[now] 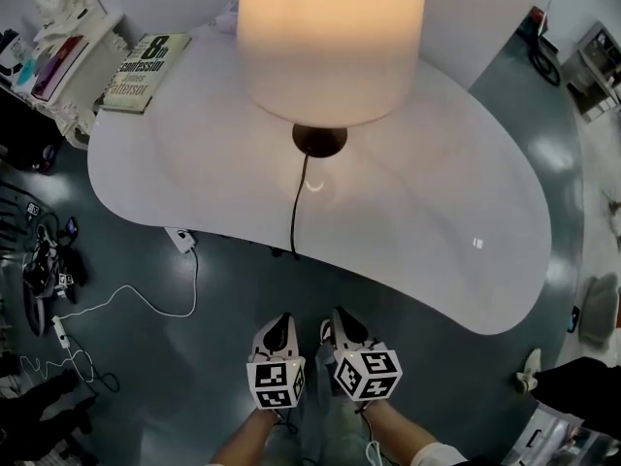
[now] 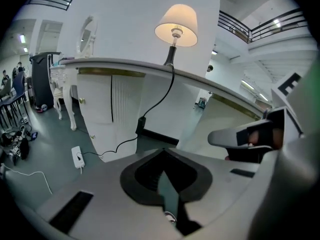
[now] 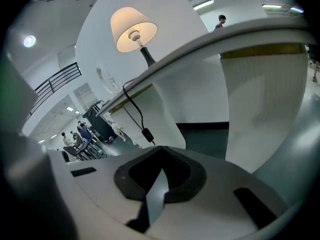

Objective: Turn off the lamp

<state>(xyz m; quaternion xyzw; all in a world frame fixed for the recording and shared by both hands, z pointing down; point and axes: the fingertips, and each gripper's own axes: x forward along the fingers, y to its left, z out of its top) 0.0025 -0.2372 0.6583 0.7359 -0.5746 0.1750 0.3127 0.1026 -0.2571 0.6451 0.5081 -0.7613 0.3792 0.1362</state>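
Observation:
The lamp is lit: its glowing shade (image 1: 330,37) stands over a dark round base (image 1: 319,140) on the white curved table (image 1: 437,212). A black cord (image 1: 295,212) runs from the base over the table's near edge. An inline switch (image 2: 140,124) (image 3: 147,133) hangs on that cord below the tabletop. My left gripper (image 1: 278,323) (image 2: 162,151) and right gripper (image 1: 340,318) (image 3: 161,149) sit side by side, low and in front of the table's edge. Both are shut with nothing in them and point up towards the shade (image 2: 176,24) (image 3: 132,28).
A book (image 1: 146,71) lies on the table's far left corner. On the floor under the near edge lies a white power strip (image 1: 181,240) with a white cable (image 1: 146,304) trailing left. A white dresser (image 1: 58,37) stands at the far left.

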